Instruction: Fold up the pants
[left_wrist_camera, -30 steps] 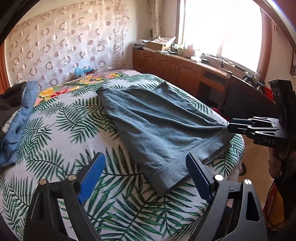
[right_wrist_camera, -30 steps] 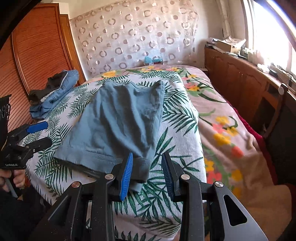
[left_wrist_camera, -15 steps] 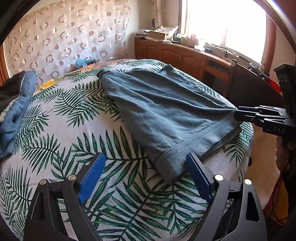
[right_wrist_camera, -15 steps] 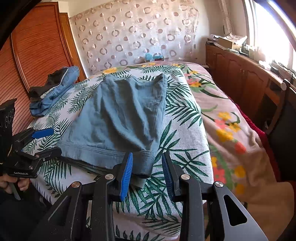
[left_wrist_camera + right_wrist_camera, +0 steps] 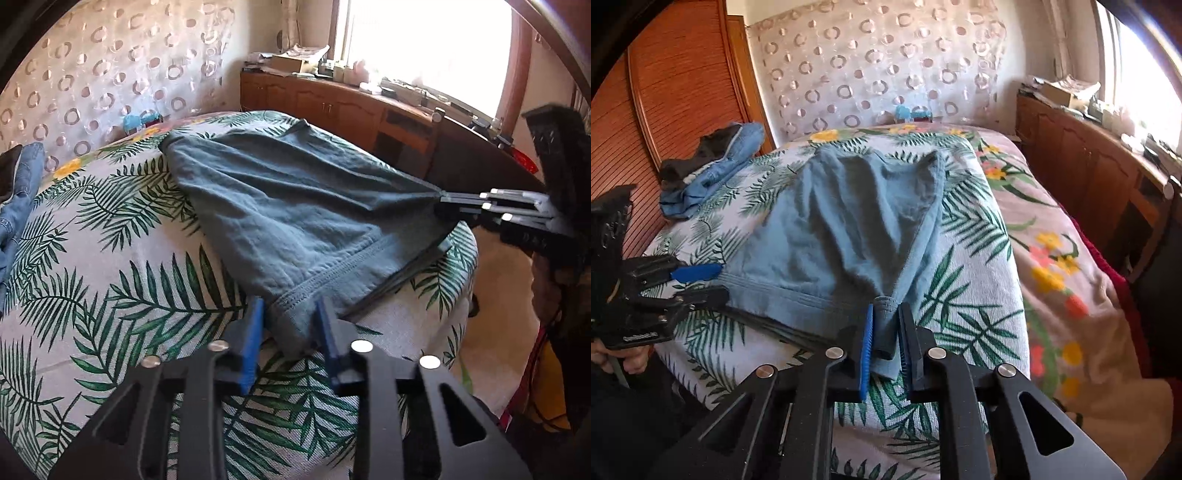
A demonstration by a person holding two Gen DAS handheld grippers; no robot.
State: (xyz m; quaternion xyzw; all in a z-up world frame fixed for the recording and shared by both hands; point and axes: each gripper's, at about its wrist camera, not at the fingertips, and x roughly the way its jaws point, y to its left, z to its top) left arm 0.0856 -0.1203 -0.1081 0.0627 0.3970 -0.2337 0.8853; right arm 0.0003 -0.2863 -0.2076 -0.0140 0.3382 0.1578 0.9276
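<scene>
Jaws of right gripper (image 5: 885,328) clamp the pants (image 5: 849,229) hem corner at 6 o'clock; left gripper (image 5: 288,332) jaws part-open, straddling the opposite corner on the bed (image 5: 110,258).

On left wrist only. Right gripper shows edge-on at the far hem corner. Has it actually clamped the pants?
Observer: Yes. In the right wrist view, the right gripper has both pads pressed on a bunched hem corner of the pants.
Operator: Fabric lifted there?
Observer: Slightly. A ridge tents up from that corner and runs toward the far end of the pants.
Operator: How does my left gripper look from that side?
Observer: The left gripper sits at the other hem corner. Its fingers are visibly apart, with the tips just reaching the fabric edge.
</scene>
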